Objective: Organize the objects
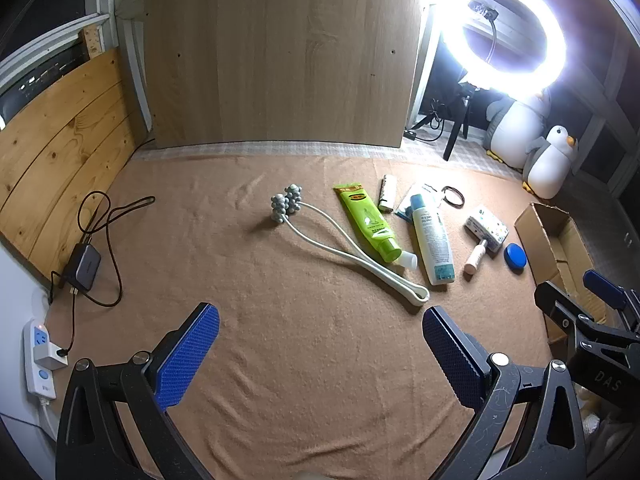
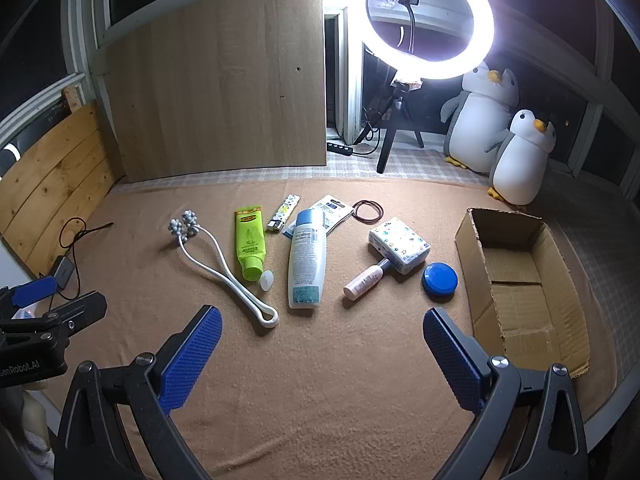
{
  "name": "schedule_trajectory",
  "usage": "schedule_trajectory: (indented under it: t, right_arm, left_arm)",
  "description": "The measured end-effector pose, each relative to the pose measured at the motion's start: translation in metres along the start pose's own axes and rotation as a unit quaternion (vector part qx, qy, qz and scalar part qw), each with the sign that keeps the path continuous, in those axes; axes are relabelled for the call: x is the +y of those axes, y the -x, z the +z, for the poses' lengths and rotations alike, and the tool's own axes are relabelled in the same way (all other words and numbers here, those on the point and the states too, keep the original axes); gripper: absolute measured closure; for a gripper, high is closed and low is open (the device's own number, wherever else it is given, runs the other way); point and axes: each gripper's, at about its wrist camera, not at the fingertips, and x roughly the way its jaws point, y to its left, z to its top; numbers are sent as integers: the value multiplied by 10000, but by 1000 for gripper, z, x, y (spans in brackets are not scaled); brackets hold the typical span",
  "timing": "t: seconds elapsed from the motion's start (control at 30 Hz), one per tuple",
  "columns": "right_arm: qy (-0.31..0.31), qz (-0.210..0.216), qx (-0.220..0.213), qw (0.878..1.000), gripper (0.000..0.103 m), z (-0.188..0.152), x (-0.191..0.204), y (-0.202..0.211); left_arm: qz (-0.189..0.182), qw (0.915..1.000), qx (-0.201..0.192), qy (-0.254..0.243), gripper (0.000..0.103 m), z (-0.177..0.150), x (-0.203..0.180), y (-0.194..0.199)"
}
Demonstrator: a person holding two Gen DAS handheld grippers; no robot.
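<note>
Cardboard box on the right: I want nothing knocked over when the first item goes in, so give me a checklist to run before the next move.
1. Open brown cardboard box empty and open on top: ok.
2. Right gripper open, holding nothing: ok.
3. Left gripper open, holding nothing: ok.
4. Round blue lidded tin lying apart from the box wall: ok.
5. Small pink bottle free of the patterned tissue pack: not ok, its dark cap end touches the pack.
6. Green squeeze tube capped: not ok, a loose white cap lies beside its mouth.
</note>
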Motion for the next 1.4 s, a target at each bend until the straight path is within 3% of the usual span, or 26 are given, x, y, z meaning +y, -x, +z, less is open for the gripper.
schedule_trajectory:
  t: [1.4]
  right_arm:
    - [-33,44,153,9999,3,8,0,-21]
  left_arm:
    - [28,10000,52,24,0,11,-1,-16]
